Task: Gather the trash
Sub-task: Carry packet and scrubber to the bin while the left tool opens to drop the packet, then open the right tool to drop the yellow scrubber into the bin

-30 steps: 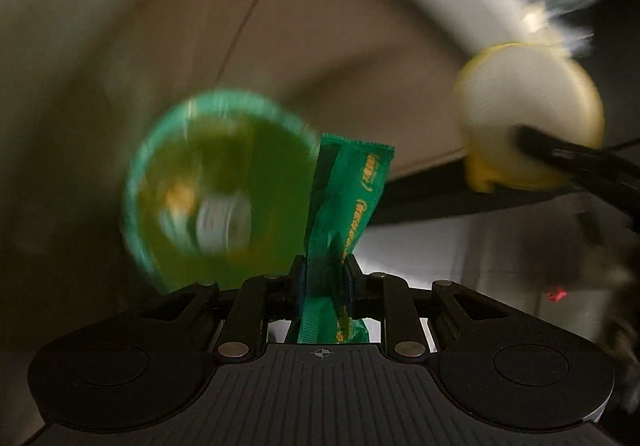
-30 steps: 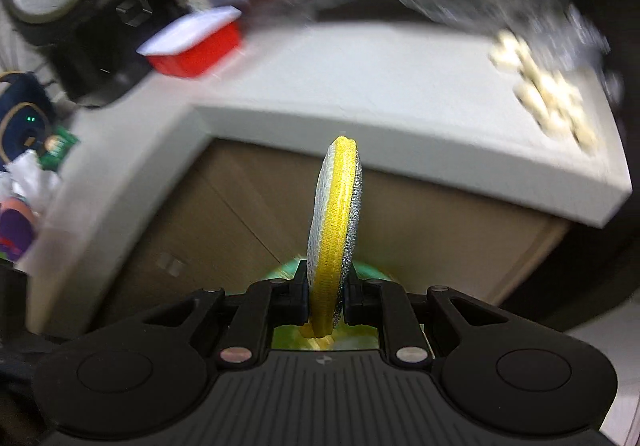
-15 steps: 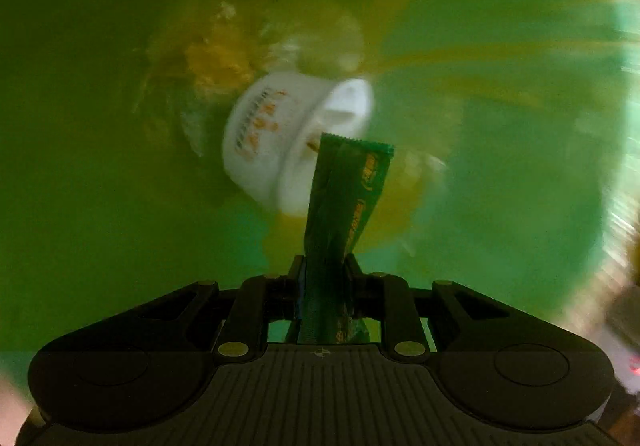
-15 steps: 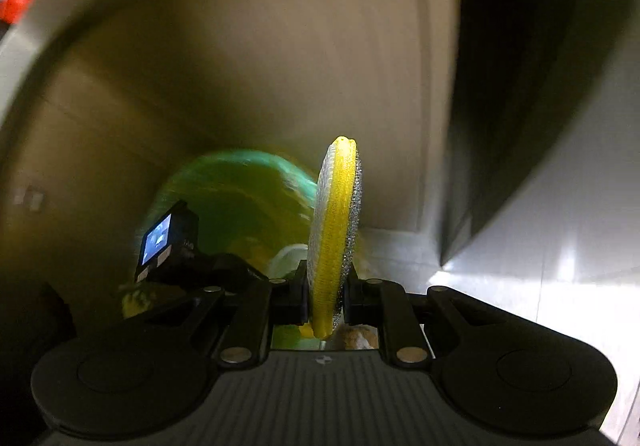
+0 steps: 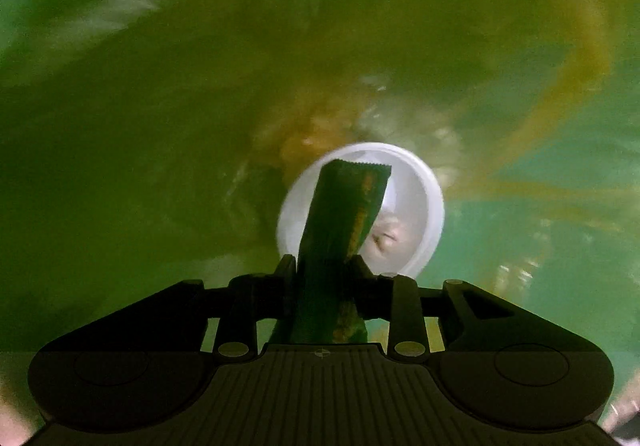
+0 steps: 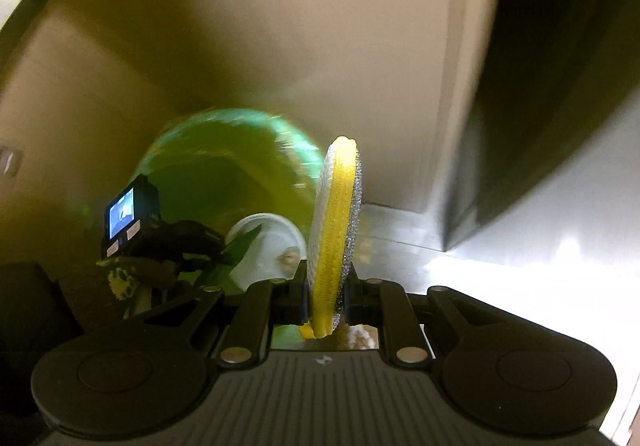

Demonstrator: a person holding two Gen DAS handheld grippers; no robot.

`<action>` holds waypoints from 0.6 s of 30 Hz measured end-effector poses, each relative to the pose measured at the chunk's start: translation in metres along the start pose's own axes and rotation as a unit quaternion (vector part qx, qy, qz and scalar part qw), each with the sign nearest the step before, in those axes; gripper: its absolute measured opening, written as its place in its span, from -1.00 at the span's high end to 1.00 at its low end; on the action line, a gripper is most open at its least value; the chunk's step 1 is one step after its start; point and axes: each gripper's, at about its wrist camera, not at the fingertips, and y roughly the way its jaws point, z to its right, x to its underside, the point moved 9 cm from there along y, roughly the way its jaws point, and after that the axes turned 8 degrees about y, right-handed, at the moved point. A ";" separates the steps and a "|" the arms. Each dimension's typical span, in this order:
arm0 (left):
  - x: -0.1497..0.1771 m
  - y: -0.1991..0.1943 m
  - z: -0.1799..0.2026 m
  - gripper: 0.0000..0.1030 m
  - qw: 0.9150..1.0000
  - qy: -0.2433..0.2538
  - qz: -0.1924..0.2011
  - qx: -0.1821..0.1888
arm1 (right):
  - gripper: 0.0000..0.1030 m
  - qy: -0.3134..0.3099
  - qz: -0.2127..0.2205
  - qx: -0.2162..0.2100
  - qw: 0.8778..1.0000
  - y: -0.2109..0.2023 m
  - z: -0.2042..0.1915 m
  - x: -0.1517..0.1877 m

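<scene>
My left gripper (image 5: 323,266) is shut on a green snack wrapper (image 5: 340,222) and holds it inside a green trash bag (image 5: 160,126). A white plastic cup (image 5: 412,206) lies at the bottom of the bag, just beyond the wrapper. My right gripper (image 6: 326,286) is shut on a round yellow scouring pad (image 6: 336,230) with a silver mesh face, held on edge above the bag's rim (image 6: 224,118). The left gripper (image 6: 216,250), its wrapper and the cup (image 6: 268,246) also show in the right wrist view, inside the bag's mouth.
The trash bag stands on the floor against a beige cabinet front (image 6: 280,46). A pale, shiny floor (image 6: 540,266) spreads to the right. A dark upright panel (image 6: 560,46) stands at the right. Yellowish crumpled scraps (image 5: 320,134) lie in the bag's bottom.
My left gripper has gone deeper into the green bag, with the wrapper held; the cup now looks larger and open-end on. My right gripper has come closer to the bag's mouth.
</scene>
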 end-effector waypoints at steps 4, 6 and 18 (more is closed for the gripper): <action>0.012 -0.039 -0.002 0.36 0.998 0.004 0.024 0.050 | 0.72 -0.049 -0.030 -0.029 0.998 0.019 -0.041 -0.002; 0.016 -0.059 0.000 0.37 0.998 0.021 0.048 0.044 | 0.72 -0.074 -0.043 -0.040 0.995 0.032 -0.060 -0.003; 0.080 -0.194 -0.020 0.37 0.980 -0.027 0.142 0.134 | 0.51 -0.117 -0.158 -0.064 0.978 0.127 -0.129 0.014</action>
